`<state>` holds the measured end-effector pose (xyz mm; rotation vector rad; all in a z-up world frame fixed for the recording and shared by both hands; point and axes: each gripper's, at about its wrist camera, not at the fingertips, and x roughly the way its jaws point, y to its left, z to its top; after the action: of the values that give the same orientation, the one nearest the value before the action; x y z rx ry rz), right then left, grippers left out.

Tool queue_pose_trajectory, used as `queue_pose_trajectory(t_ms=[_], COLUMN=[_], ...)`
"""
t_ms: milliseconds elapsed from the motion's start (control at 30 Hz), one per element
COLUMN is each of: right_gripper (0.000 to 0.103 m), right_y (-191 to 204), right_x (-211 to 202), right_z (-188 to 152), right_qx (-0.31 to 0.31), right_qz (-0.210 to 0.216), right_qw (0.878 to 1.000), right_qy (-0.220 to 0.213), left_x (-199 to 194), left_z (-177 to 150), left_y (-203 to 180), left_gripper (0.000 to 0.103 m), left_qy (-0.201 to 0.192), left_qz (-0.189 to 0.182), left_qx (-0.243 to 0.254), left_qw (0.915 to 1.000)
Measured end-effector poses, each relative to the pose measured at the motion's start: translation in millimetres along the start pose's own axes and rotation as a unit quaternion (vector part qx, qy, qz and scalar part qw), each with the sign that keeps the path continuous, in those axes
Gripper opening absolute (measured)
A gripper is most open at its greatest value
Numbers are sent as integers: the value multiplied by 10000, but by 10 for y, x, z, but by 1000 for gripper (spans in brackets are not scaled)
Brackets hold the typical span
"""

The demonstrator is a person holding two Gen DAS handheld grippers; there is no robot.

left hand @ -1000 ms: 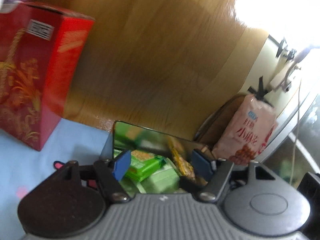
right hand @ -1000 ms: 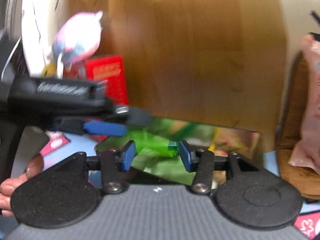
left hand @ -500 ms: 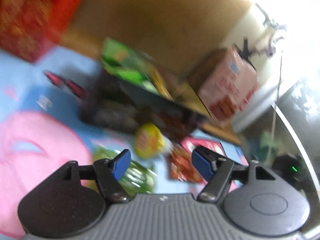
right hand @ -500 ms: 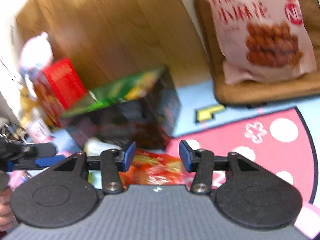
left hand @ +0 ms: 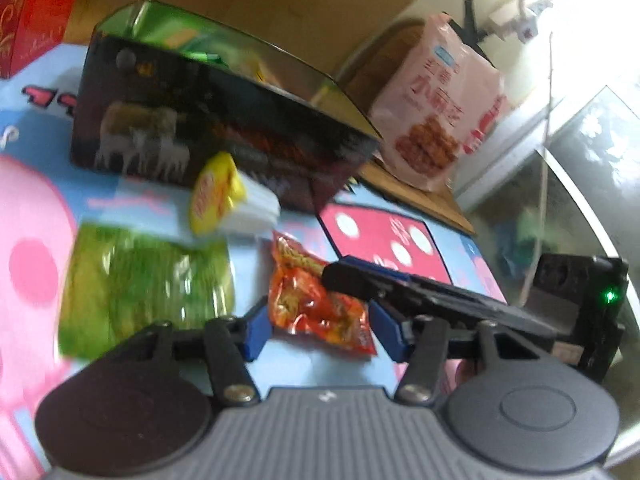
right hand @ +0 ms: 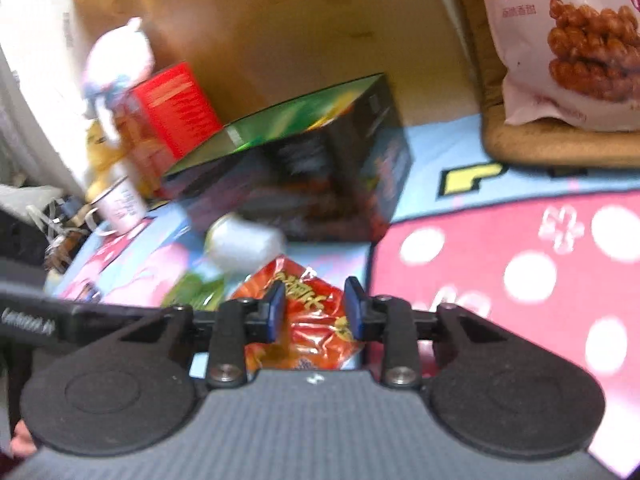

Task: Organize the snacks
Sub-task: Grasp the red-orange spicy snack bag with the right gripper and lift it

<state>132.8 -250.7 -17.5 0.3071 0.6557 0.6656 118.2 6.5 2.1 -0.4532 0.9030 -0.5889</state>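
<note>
An orange-red snack packet (left hand: 316, 300) lies on the patterned mat; it also shows in the right wrist view (right hand: 308, 312). My left gripper (left hand: 324, 332) is open with the packet between its blue fingertips. My right gripper (right hand: 316, 308) is open with its fingertips on either side of the same packet. A dark open box (left hand: 208, 132) holding green snack packs stands behind it, also in the right wrist view (right hand: 304, 184). A yellow-lidded white cup (left hand: 232, 196) lies on its side by the box. A green packet (left hand: 144, 284) lies at the left.
A pink bag of fried twists (left hand: 440, 104) leans on a brown cushion (right hand: 532, 148) at the right. A red carton (right hand: 172, 112) and a plush toy (right hand: 116, 56) stand at the back left. A wooden panel (right hand: 280, 20) is behind. A glass edge (left hand: 580, 184) runs along the right.
Both grippers have pulled back from above the box and dropped toward the mat. The orange-red packet now lies between the fingertips of each.
</note>
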Motion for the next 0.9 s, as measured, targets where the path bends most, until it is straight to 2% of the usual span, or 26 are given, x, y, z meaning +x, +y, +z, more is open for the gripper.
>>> queue_pose_trajectory(t_ms=[200, 300, 400, 500, 567, 600, 700, 800, 900], right_gripper=[32, 32, 33, 39, 39, 39, 39, 39, 39], right_y=[344, 587, 782, 847, 812, 805, 805, 773, 863], right_x=[-304, -376, -377, -511, -613, -664, -777, -809, -801], right_z=[-480, -707, -882, -937, -959, -976, -1064, -1177, -1249], right_qx=[188, 214, 159, 144, 264, 257, 229, 364, 309], right_qz=[531, 894, 1277, 1122, 1087, 988, 704, 762, 776], right_qw=[9984, 9957, 9913, 9936, 9937, 9948, 9973, 9964, 9965], right_qy=[76, 154, 260, -12, -63, -47, 8, -30, -93], left_x=[-546, -833, -1099, -1267, -1322, -1314, -1230, -1155, -1056], left_z=[-586, -858, -1080, -1150, -1124, -1097, -1053, -1051, -1042], left_y=[53, 201, 367, 446, 464, 463, 475, 449, 391], left_gripper=[49, 46, 47, 55, 65, 65, 65, 62, 51], left_qy=[6, -33, -157, -271, -356, -377, -348, -379, -249], left_qz=[-341, -506, -638, -639, -577, -589, -665, -783, -888], left_qx=[231, -42, -409, -601, -621, -635, -656, -676, -706], left_qw=[9992, 9987, 9970, 9958, 9958, 9955, 9950, 9939, 9932])
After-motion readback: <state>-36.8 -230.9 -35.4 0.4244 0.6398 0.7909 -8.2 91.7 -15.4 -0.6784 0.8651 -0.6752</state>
